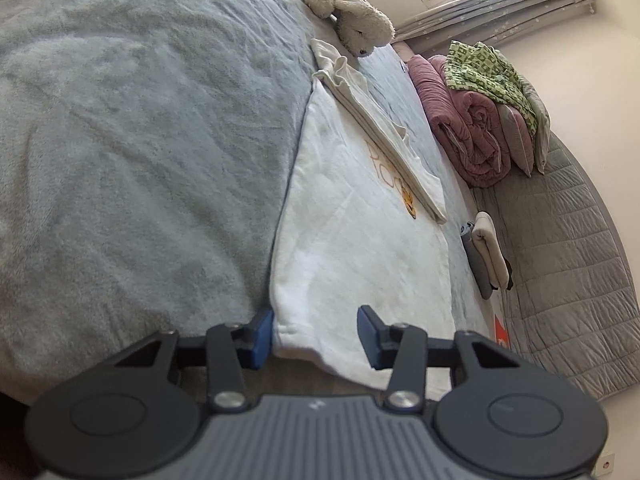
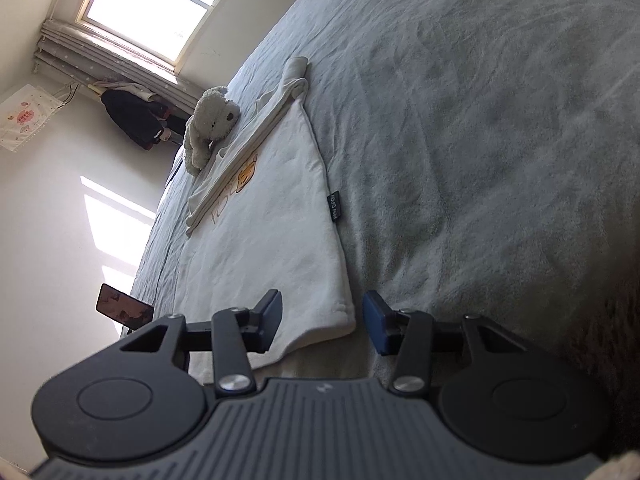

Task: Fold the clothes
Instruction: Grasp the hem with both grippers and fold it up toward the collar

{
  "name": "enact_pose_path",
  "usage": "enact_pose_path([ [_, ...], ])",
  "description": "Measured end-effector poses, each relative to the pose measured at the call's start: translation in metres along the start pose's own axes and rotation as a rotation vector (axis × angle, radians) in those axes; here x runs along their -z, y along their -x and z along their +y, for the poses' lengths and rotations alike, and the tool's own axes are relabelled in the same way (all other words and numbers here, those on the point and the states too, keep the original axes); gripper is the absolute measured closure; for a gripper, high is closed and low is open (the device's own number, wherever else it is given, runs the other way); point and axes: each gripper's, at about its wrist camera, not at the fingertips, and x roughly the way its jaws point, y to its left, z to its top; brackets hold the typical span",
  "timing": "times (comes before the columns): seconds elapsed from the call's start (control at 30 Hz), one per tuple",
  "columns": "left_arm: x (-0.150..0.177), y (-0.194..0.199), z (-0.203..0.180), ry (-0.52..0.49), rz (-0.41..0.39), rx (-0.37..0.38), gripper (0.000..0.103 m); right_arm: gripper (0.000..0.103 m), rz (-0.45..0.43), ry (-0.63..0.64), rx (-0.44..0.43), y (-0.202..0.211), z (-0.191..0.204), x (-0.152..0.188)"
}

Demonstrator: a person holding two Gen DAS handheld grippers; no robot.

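A white sweatshirt point(image 1: 352, 240) with an orange print lies flat on the grey-green bed blanket point(image 1: 140, 140), one side and its sleeve folded in over the front. My left gripper point(image 1: 316, 336) is at the near hem; its blue pads stand apart, with one bottom corner of the sweatshirt between them and no visible squeeze. In the right wrist view the same sweatshirt point(image 2: 272, 240) shows a small black side label. My right gripper point(image 2: 324, 320) straddles the other bottom corner, its jaws apart and the right pad resting over the blanket point(image 2: 480, 160).
A white plush toy point(image 1: 344, 8) lies beyond the collar end. A rolled pink quilt point(image 1: 464, 120) under a green patterned cloth point(image 1: 488, 72), a small stack of folded clothes point(image 1: 486, 252) and a grey quilted mat point(image 1: 568, 264) line one side. A phone point(image 2: 124, 310) stands at the bed's other edge.
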Motion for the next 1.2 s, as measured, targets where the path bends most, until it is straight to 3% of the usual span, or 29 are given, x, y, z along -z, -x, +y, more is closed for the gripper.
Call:
enact_pose_path([
  [0.13,0.0,0.002,0.005,0.016,0.002,-0.011,0.073,0.069,0.034,-0.01,0.024,-0.003,-0.001,-0.008],
  [0.37,0.003,0.003,0.004,0.018,0.017,-0.021,0.085,0.066,0.111,0.046,0.049,-0.009,0.012,-0.012],
  [0.43,0.004,0.003,0.002,0.02,0.018,-0.021,0.088,0.084,0.136,0.075,0.056,-0.011,0.017,-0.013],
  [0.53,0.002,0.004,0.0,0.026,0.019,-0.011,0.089,0.092,0.147,0.082,0.029,-0.009,0.021,-0.016],
  [0.83,-0.019,0.011,-0.014,0.107,-0.008,0.011,0.09,0.093,0.096,0.041,-0.09,-0.008,0.052,-0.049],
  [1.2,-0.079,-0.007,-0.047,0.156,-0.063,-0.03,0.09,0.093,0.011,0.034,-0.053,-0.04,0.072,-0.094],
])
